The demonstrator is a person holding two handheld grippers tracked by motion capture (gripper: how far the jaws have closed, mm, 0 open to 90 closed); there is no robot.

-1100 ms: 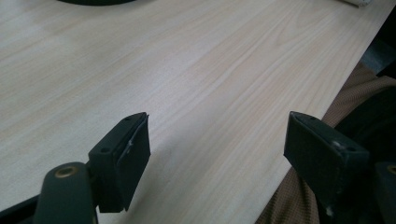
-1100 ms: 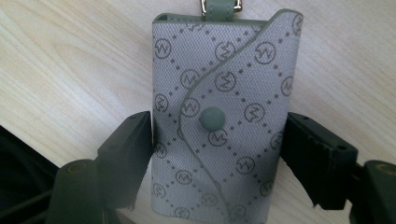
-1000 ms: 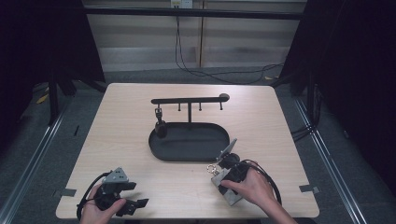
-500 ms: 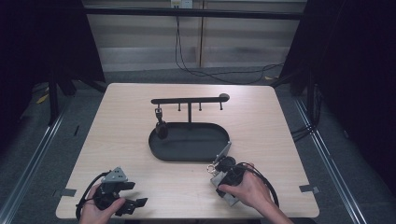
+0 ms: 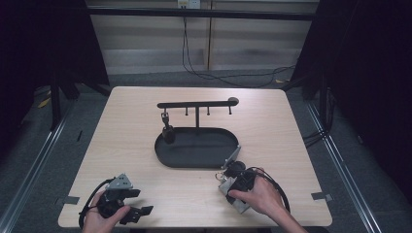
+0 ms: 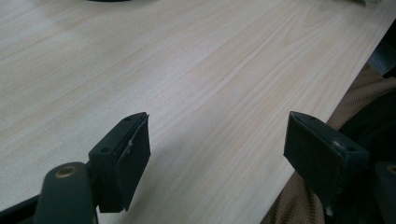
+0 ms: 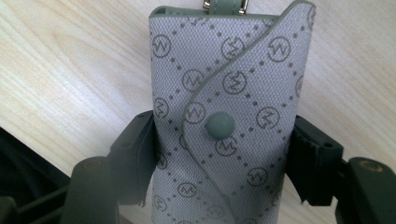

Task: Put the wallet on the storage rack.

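My right gripper has its jaws clamped on the grey key pouch.

From the right gripper view I see the pouch squeezed between both jaws, its snap button facing the camera and its strap end pointing away over the table. In the high view my right gripper sits just off the near right rim of the black tray. My left gripper has its jaws wide apart above bare wood at the near left edge.
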